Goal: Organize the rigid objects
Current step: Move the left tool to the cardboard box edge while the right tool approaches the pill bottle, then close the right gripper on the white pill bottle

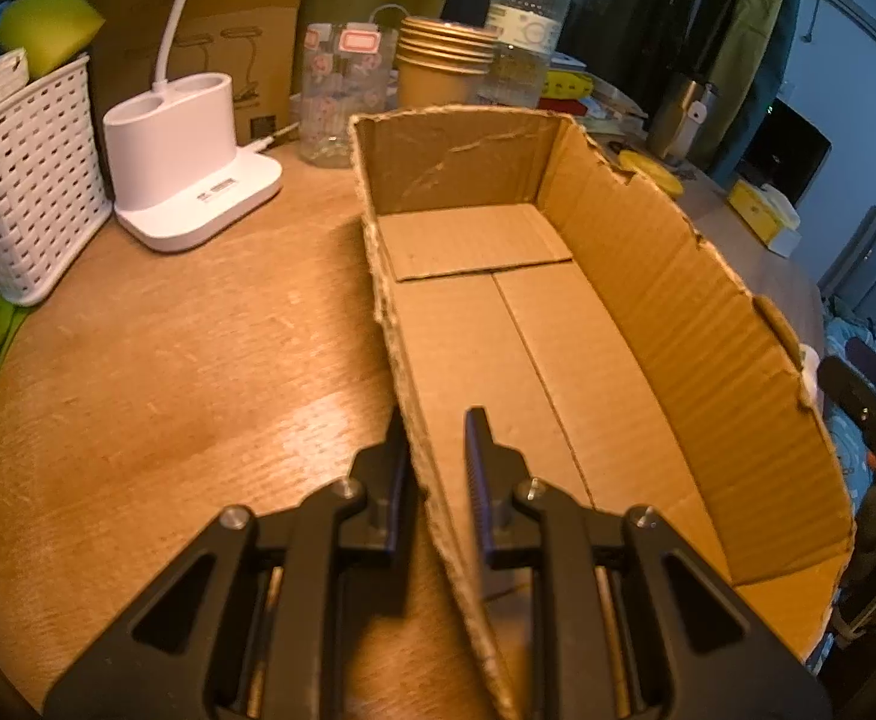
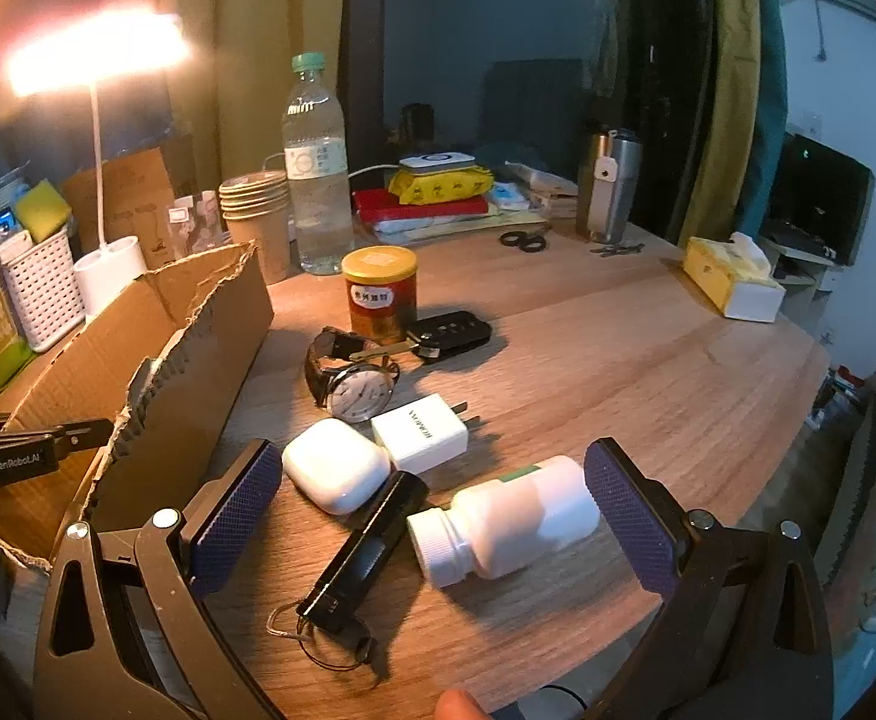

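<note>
On the left side of the desk, the left gripper (image 1: 435, 420) is closed on the near long wall of the cardboard box (image 1: 648, 312), one finger outside the wall and one inside, so the thin torn cardboard is pinched between the pads. The box is empty and light, and I think this is the first danger: if the left hand pulls or twists, the wall may bend or tear more, or the whole box may slide toward the white lamp base (image 1: 192, 180) that stands beyond the gripper, a little to its left. To the right of this, the right gripper (image 2: 432, 501) stands wide open and low over the table (image 2: 648, 372); it holds nothing. Between its two blue pads lie the black stick-shaped device (image 2: 372, 546), nearer the left finger, and the white pill bottle (image 2: 510, 519), on its side and just beside the right finger. I cannot tell if that finger touches it. The second danger is here: the bottle is round and lies free, so closing off-centre could roll it away or squeeze it out of the pads, and the black device could be caught together with it. Just beyond the open fingers are the white earbud case (image 2: 336, 471) and the white charger (image 2: 423, 432), beside each other, and further away the watch (image 2: 357, 387), the car key (image 2: 444, 333) and the yellow-lidded can (image 2: 381, 294), all waiting outside the box.
</note>
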`<state>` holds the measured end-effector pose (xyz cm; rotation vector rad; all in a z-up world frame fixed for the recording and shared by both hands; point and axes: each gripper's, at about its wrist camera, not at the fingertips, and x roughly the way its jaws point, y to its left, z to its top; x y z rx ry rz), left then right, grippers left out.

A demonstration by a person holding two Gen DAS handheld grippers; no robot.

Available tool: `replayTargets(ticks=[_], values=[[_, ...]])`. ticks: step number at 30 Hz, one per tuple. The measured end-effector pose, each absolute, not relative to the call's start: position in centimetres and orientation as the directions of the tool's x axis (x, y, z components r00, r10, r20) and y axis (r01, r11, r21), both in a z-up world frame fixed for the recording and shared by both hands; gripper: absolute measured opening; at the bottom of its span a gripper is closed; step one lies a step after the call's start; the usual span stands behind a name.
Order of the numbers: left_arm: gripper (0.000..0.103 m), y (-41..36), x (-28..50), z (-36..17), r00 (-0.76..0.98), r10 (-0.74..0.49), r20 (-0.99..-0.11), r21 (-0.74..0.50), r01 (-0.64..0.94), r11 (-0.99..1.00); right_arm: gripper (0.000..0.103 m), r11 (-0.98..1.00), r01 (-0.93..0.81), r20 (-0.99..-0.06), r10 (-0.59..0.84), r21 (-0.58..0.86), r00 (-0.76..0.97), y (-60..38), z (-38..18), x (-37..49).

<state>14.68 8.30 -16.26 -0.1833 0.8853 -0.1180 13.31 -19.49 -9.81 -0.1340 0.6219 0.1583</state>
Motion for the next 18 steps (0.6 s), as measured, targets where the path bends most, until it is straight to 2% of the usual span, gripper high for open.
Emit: replayTargets(ticks=[18], values=[[0.018, 8.3, 14.0, -16.2, 0.63, -0.193, -0.753, -0.214, 0.043, 0.976, 0.102, 0.982, -0.169, -0.622, 0.08, -0.085, 0.779, -22.1, -11.6, 14.4]])
